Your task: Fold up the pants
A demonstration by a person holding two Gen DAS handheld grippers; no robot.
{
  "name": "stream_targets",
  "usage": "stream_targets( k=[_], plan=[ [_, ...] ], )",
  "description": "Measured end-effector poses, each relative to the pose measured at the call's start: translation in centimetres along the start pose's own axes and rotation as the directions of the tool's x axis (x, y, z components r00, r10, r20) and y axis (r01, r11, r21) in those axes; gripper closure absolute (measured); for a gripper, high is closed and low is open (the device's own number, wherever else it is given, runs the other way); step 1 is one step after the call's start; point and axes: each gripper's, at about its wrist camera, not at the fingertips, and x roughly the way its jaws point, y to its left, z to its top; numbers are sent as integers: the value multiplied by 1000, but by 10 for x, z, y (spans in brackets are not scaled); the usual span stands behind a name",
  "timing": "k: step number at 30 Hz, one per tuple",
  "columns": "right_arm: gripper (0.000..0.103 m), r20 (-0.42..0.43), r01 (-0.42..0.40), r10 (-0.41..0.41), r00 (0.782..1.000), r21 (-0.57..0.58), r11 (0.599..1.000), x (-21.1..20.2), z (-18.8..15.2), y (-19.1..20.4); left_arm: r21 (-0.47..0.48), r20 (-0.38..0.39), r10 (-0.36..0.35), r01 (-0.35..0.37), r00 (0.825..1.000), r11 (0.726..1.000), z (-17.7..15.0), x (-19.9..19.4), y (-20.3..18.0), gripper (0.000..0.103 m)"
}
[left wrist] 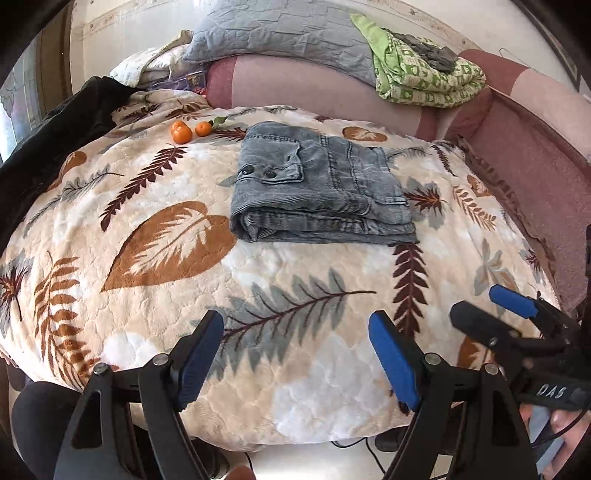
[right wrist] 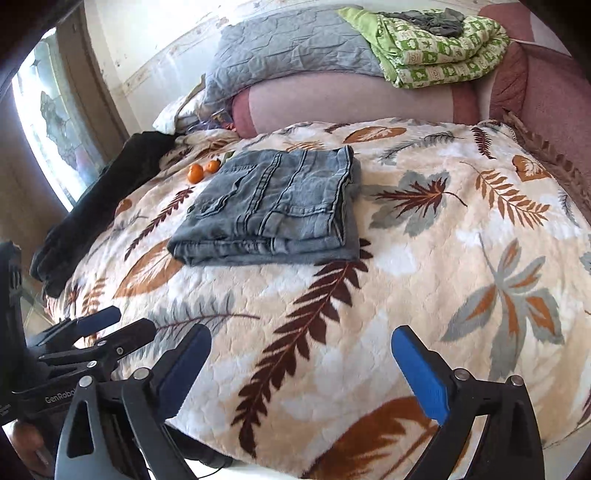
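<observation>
Both left tongs (left wrist: 295, 358) and right tongs (right wrist: 301, 373) gape empty; ahead, folded pants (left wrist: 317, 192) look thick, floppy—pinch the stacked near edge.

Black garment (left wrist: 55, 140): its left end is cut off by the frame edge in the left wrist view.
Purple item (left wrist: 194, 79) behind the bedding: too small to be identified.
Dark grey cloth (right wrist: 428, 18) on the green quilt (right wrist: 447, 51): its kind cannot be told.
Window (right wrist: 55, 114): the outside is washed out by glare.
</observation>
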Motion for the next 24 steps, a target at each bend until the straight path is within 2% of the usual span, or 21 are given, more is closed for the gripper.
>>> stream_targets(
  k=[3,5,6,8,11,16,21,24],
  plan=[
    [3,47,63,-60,997,-52,997,-12,-10,2,6,65,-4,4,998,1000,11,-16,-10,20],
    [3,73,82,-78,994,-65,994,-16,-12,-1,22,98,29,-31,995,999,19,-23,-15,4],
    [3,82,82,-77,994,-66,994,-18,-13,-4,27,111,53,-56,992,998,22,-24,-16,3],
    [3,80,93,-88,993,-61,994,-17,-17,-9,43,121,87,-93,989,995,26,-24,-18,3],
    [3,72,89,-85,994,-48,995,-17,-20,-14,45,105,103,-108,989,993,27,-20,-17,3],
    [3,123,89,-83,989,-40,995,-27,-19,-15,38,85,118,-121,989,992,25,-13,-15,3],
    [3,192,95,-86,978,-35,995,-39,-16,-12,33,76,175,-178,982,984,22,-7,-15,3],
    [3,203,103,-95,975,-29,994,-40,-14,-12,45,87,212,-216,973,975,20,-6,-15,3]
  ],
)
